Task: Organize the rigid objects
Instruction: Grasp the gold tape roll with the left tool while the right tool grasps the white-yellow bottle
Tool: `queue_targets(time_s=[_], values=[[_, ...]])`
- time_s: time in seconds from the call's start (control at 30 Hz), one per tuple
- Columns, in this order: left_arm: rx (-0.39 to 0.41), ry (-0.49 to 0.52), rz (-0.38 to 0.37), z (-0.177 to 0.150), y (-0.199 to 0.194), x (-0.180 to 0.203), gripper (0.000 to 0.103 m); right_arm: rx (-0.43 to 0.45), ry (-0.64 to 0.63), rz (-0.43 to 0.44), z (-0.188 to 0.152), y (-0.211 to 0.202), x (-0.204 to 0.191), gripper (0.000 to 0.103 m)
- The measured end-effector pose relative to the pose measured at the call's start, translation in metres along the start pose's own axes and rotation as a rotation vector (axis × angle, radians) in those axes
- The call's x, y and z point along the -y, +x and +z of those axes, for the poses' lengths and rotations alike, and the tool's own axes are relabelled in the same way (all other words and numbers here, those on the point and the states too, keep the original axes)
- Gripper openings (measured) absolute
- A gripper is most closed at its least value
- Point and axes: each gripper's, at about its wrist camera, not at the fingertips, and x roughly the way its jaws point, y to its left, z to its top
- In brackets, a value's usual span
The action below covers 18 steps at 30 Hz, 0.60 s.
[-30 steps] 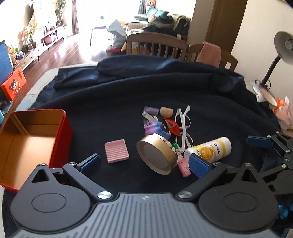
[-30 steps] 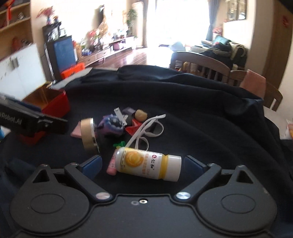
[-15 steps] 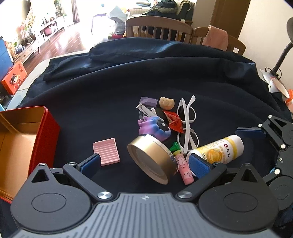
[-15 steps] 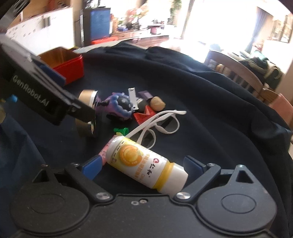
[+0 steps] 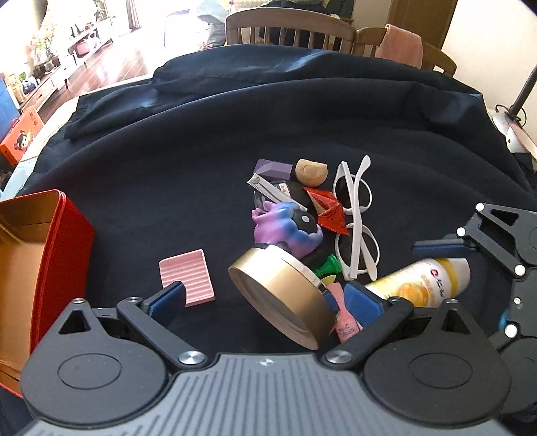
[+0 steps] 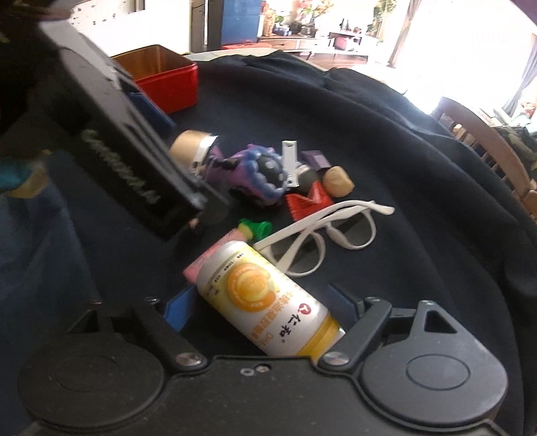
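On the dark cloth, a tilted round gold tin (image 5: 282, 295) leans on a pile of small things. My left gripper (image 5: 265, 300) straddles it, its jaws closing, and its left pad (image 5: 167, 298) stands clear of the tin. A yellow-and-white bottle (image 6: 265, 295) lies diagonally between the fingers of my right gripper (image 6: 261, 305). Those jaws are closing too, with a narrow dark gap showing at the right pad (image 6: 339, 298). The open red box (image 5: 57, 255) sits at the left edge.
The pile holds a purple toy (image 5: 285, 228), white sunglasses (image 5: 355, 214), a red packet (image 5: 327, 209), a nail clipper (image 5: 268, 189) and a pink tube (image 5: 345, 322). A pink ridged block (image 5: 186, 276) lies apart on the left. Wooden chairs (image 5: 288, 26) stand behind the table.
Both grippers sank toward the pile. The right view rolled, so the bottle now lies diagonally and deeper between its narrowing fingers. The gold tin sits nearer in the left view.
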Motion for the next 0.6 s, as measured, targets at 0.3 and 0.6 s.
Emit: queue_targets(time_s=[0.3, 0.6], values=[[-0.028, -0.021, -0.02, -0.003, 0.005, -0.009, 0.07, -0.014, -0.062, 0.014, -0.004, -0.004, -0.02, 0.082], [-0.045, -0.018, -0.007, -0.008, 0.006, -0.017, 0.024, 0.007, 0.018, -0.008, -0.006, -0.01, -0.022, 0.063]])
